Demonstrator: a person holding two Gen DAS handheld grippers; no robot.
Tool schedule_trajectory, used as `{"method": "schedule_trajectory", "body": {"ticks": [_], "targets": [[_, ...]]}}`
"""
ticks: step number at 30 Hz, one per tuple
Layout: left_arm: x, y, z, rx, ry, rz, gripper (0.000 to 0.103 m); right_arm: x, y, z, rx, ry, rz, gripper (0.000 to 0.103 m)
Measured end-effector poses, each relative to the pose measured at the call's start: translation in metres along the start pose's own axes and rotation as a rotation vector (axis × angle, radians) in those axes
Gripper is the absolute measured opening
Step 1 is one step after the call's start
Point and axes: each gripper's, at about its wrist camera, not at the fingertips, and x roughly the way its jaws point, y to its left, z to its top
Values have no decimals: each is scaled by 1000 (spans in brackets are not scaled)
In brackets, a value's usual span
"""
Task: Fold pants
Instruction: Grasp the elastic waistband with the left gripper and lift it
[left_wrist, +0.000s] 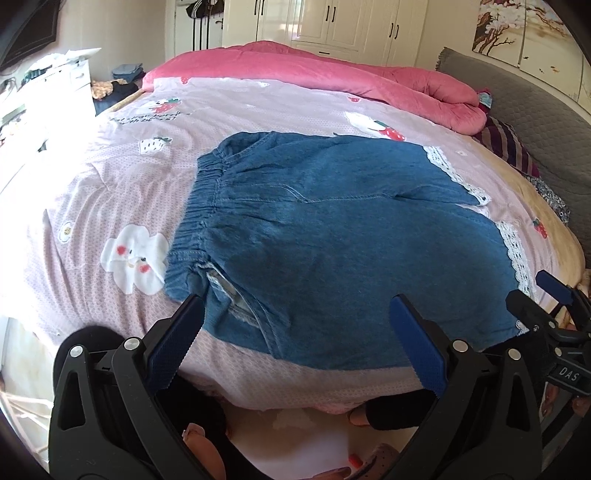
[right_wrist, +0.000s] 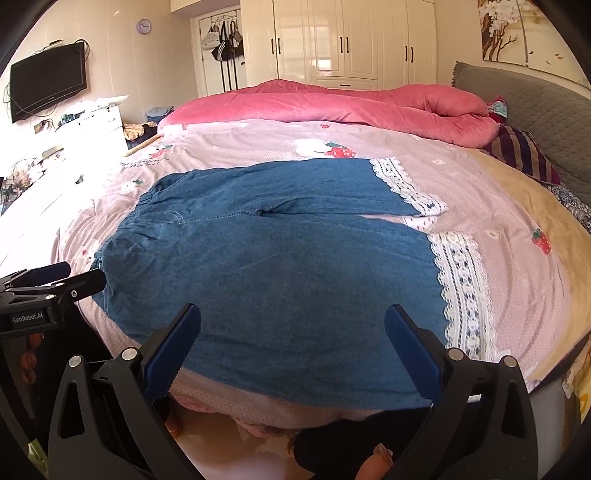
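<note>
Blue denim pants (left_wrist: 325, 240) with white lace hems (left_wrist: 517, 254) lie spread flat on the bed, the elastic waistband (left_wrist: 199, 206) to the left and both legs to the right. My left gripper (left_wrist: 295, 306) hovers open over the near edge by the waistband pocket, holding nothing. In the right wrist view the pants (right_wrist: 280, 258) fill the middle, with the lace hems (right_wrist: 461, 280) on the right. My right gripper (right_wrist: 293, 314) is open above the near leg's edge, empty. Each gripper shows at the side of the other's view.
The bed has a pink strawberry-print sheet (left_wrist: 110, 192) and a rolled pink quilt (left_wrist: 332, 70) at the far side. A grey headboard (right_wrist: 535, 110) and striped pillow (right_wrist: 524, 151) sit at right. White wardrobe (right_wrist: 351, 40), TV (right_wrist: 48, 85) and cluttered dresser (right_wrist: 92, 118) stand beyond.
</note>
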Motion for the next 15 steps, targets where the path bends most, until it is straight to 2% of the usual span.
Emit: {"method": "schedule_trajectory", "body": {"ticks": [7, 15], "targets": [[20, 39, 31, -47, 5, 30, 94, 34, -5, 32, 3, 26, 41, 99], [43, 66, 75, -81, -6, 49, 94, 76, -2, 69, -16, 42, 65, 99]]}}
